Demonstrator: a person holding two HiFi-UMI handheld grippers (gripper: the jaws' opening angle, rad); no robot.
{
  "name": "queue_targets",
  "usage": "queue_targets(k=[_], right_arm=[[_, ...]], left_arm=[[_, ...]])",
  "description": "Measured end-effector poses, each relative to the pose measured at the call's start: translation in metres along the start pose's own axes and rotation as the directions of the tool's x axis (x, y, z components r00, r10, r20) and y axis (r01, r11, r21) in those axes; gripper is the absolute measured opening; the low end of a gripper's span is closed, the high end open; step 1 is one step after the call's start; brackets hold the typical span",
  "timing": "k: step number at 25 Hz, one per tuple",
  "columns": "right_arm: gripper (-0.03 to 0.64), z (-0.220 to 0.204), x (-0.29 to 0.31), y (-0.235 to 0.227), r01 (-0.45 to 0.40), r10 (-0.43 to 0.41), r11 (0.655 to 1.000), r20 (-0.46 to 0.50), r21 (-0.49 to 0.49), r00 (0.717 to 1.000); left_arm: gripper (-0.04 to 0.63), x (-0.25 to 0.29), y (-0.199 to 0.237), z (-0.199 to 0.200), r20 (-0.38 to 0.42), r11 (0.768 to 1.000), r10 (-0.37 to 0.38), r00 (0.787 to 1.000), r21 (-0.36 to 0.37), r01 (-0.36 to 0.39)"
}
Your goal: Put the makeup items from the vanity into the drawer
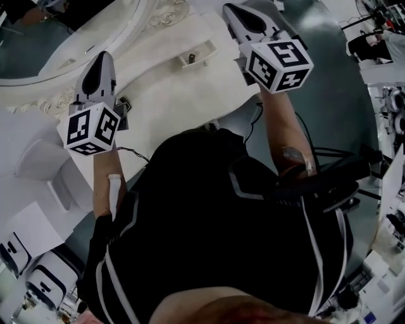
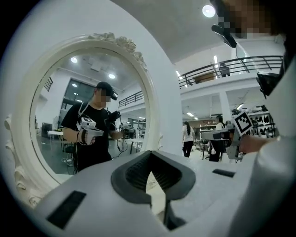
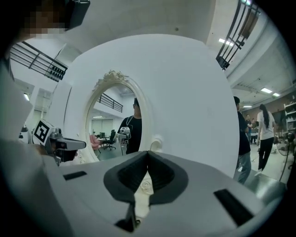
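Seen from above, a person holds two tongs level above one white vanity (image 1: 171,88). The left tongs (image 1: 103,60) are closed, their pads meeting with nothing between them. The right tongs (image 1: 233,11) are likewise closed and empty. One small pale item (image 1: 195,57) lies on the vanity worktop, between the two tongs in the head view and apart from both; it is too small to identify. One round mirror (image 1: 54,35) in a carved white frame faces the tongs and reflects the person holding both.
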State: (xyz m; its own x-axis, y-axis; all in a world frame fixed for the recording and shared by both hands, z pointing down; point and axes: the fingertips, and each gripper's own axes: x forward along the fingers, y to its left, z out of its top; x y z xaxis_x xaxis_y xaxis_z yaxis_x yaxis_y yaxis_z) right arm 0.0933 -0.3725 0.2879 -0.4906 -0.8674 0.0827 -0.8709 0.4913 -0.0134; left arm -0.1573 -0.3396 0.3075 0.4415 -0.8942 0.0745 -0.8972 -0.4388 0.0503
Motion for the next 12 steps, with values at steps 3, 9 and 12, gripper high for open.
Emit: queue_targets(k=[3,9,12], right_arm=[[0.005,0.0007,-0.0017,0.0025,0.007,-0.008,0.999,-0.014,-0.039,1.0],[0.003,-0.0025,-0.0007,0.0016,0.011,-0.012,0.999,-0.032,-0.046,0.999],[0.004,-0.0043,0.0005,-0.0008,0.008,-0.01,0.999,-0.04,-0.041,0.999]], left_arm=[[0.003,-0.0001,-0.0004,-0.0005,-0.011,0.999,-0.002,1.0,-0.043,0.002],[0.003,0.0015,-0.0057,-0.0003,0.002,0.997,-0.036,0.999,-0.066,0.036],[0.003,0.0036,-0.0066,-0.0004,-0.002,0.999,-0.025,1.0,-0.021,0.025]])
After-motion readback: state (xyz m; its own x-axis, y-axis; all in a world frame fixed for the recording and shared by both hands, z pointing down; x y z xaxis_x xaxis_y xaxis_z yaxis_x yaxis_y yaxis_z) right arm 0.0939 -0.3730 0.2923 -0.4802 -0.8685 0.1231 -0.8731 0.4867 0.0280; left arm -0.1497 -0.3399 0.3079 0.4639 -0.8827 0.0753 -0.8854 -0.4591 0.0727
